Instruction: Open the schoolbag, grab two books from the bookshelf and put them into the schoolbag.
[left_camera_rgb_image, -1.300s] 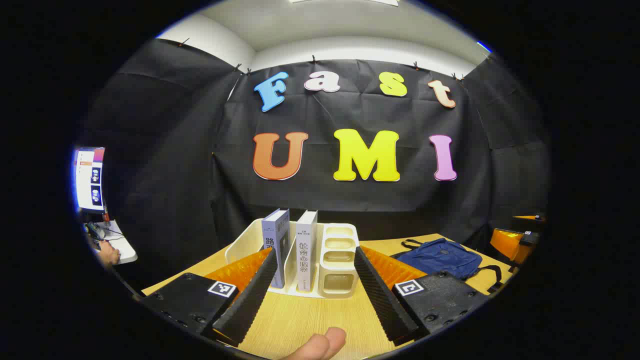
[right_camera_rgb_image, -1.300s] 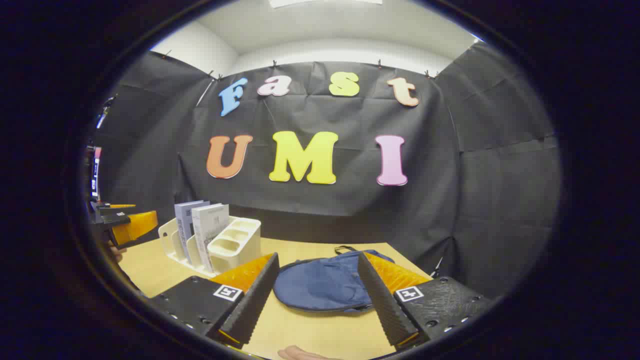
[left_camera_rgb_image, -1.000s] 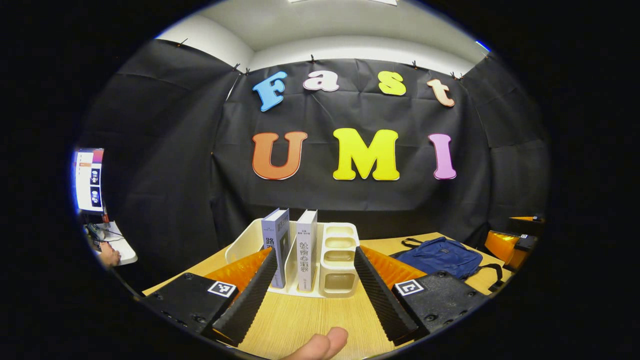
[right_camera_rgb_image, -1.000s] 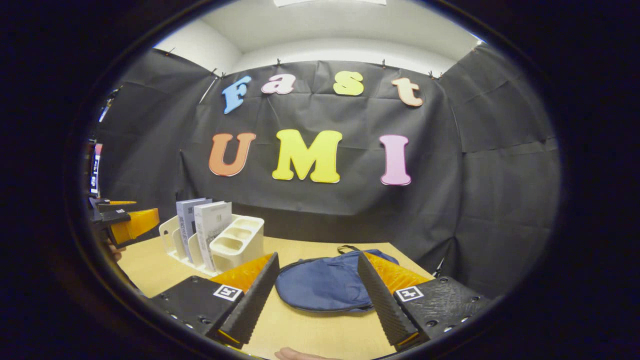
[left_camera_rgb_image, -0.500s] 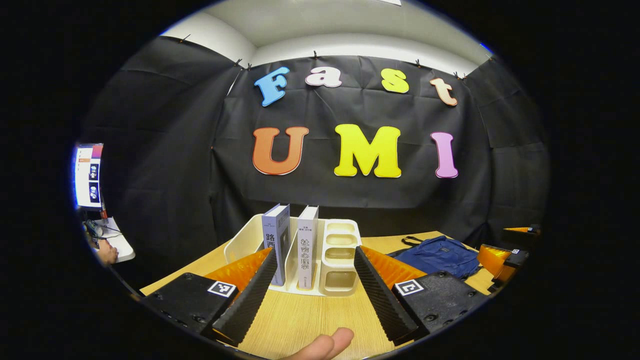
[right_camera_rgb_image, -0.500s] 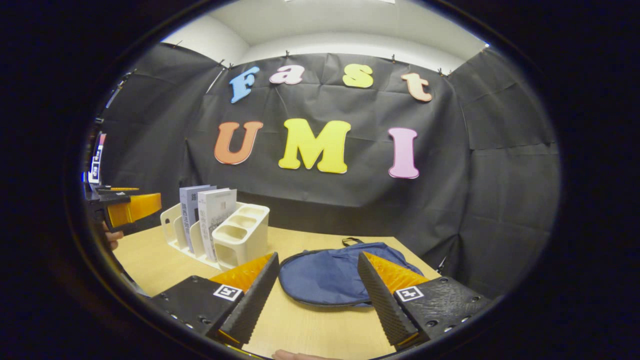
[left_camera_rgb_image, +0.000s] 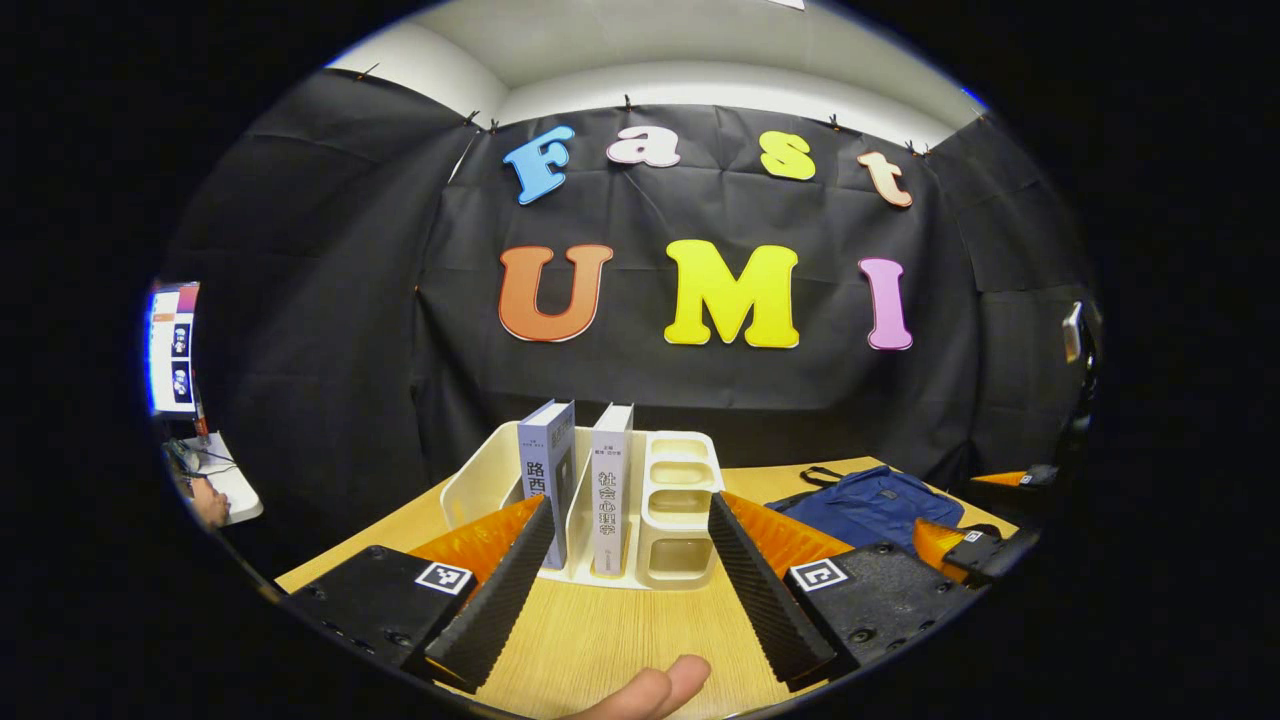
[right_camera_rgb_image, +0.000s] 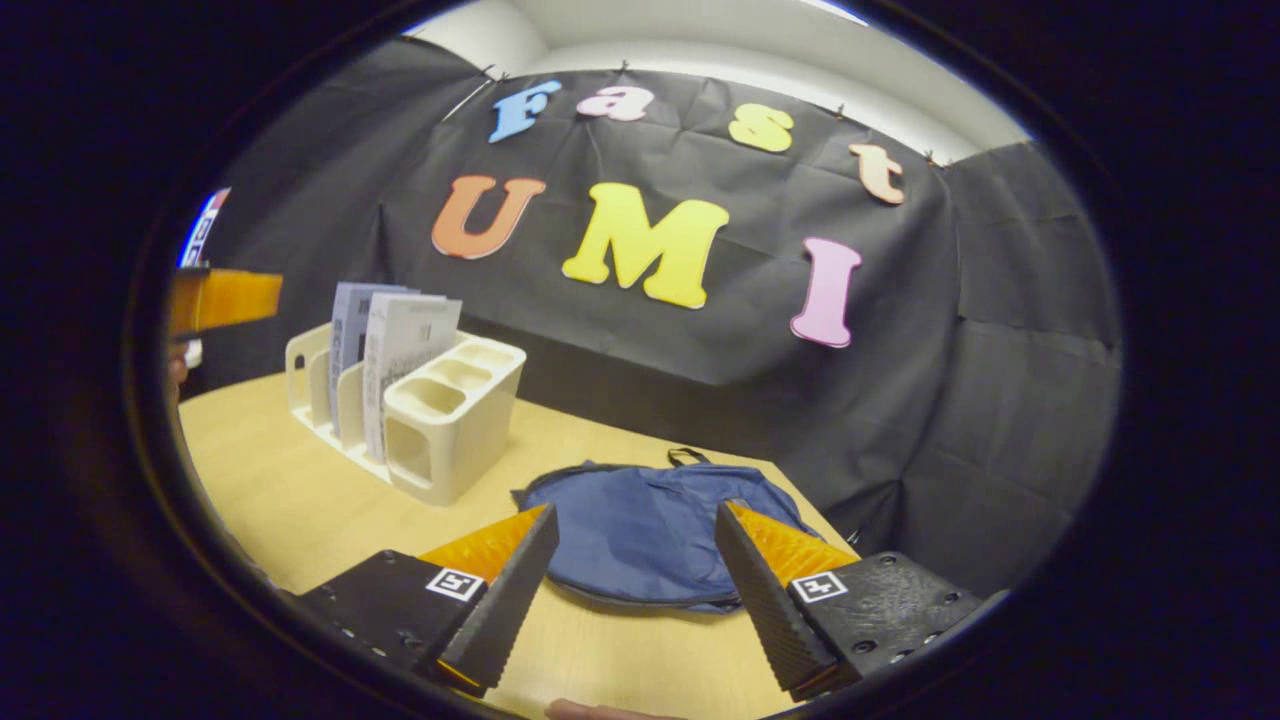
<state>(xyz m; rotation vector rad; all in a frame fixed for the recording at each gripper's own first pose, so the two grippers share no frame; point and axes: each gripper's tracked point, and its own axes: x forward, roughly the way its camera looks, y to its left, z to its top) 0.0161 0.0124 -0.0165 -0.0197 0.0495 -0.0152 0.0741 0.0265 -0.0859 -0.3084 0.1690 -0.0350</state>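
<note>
A: In the left gripper view, how is the left gripper (left_camera_rgb_image: 630, 575) posed?
B: Level above the pale wooden table (left_camera_rgb_image: 620, 635), fingers spread wide, holding nothing, aimed at the cream plastic bookshelf (left_camera_rgb_image: 680, 500) with two upright grey-white books (left_camera_rgb_image: 575, 480). The flat navy fabric schoolbag (left_camera_rgb_image: 870, 505) lies far right.

A: And the right gripper view?
B: The right gripper (right_camera_rgb_image: 635, 580) is tilted, wide open and empty, just over the schoolbag's (right_camera_rgb_image: 650, 530) near edge; the bookshelf (right_camera_rgb_image: 445, 415) stands left.
</note>
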